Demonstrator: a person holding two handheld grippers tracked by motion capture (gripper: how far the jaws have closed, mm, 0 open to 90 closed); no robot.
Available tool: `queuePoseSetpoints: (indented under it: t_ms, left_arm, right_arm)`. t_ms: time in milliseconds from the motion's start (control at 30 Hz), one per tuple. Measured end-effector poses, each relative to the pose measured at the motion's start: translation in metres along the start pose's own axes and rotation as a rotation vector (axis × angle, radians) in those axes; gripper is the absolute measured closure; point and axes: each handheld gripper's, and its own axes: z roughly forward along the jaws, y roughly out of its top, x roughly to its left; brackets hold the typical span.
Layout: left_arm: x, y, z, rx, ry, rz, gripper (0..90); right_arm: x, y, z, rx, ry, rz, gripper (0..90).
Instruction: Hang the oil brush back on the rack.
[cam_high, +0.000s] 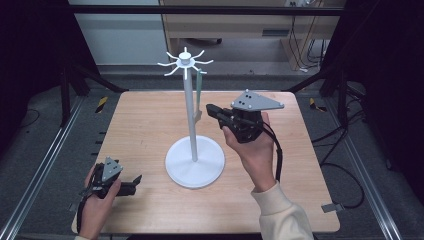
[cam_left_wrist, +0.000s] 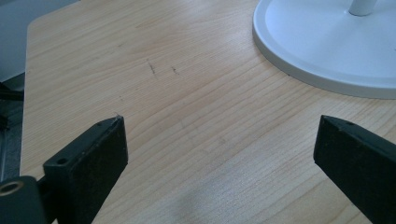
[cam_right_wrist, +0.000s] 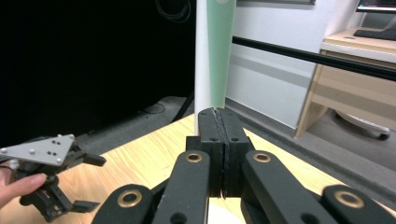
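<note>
Up at about two o'clock from the white stand (cam_high: 194, 150), the right gripper (cam_high: 212, 111) has its jaws pinched together on the lower end of a pale green strip (cam_right_wrist: 221, 56) hanging from the stand's hooks. Down at seven o'clock, the left gripper (cam_high: 135, 183) rests on the wooden table (cam_high: 145, 120), jaws wide, holding nothing.

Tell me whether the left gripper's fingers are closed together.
No, the left gripper has its fingers wide apart, with bare wooden table between them.
</note>
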Motion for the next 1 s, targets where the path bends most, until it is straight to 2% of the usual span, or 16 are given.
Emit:
queuePoseSetpoints:
  t_ms: [233,367,567,767,1000]
  left_arm:
    - [-0.001,0.0,0.001,-0.004,0.0,-0.001,2.6]
    - [0.0,0.0,0.0,-0.003,-0.002,-0.003,2.6]
    - [0.0,0.0,0.0,-0.001,0.004,-0.005,2.6]
    - [0.001,0.0,0.0,-0.004,0.01,-0.008,2.6]
    - [0.001,0.0,0.0,-0.005,0.01,-0.011,2.6]
  right_arm:
    - [-0.005,0.0,-0.01,0.022,-0.082,-0.026,88.2]
    - [-0.01,-0.002,-0.015,0.046,-0.136,-0.022,84.8]
    - [-0.019,-0.005,-0.02,0.079,-0.209,-0.014,71.3]
    - [-0.029,-0.007,-0.023,0.089,-0.267,-0.008,49.4]
    - [-0.037,-0.008,-0.029,0.086,-0.318,-0.023,39.8]
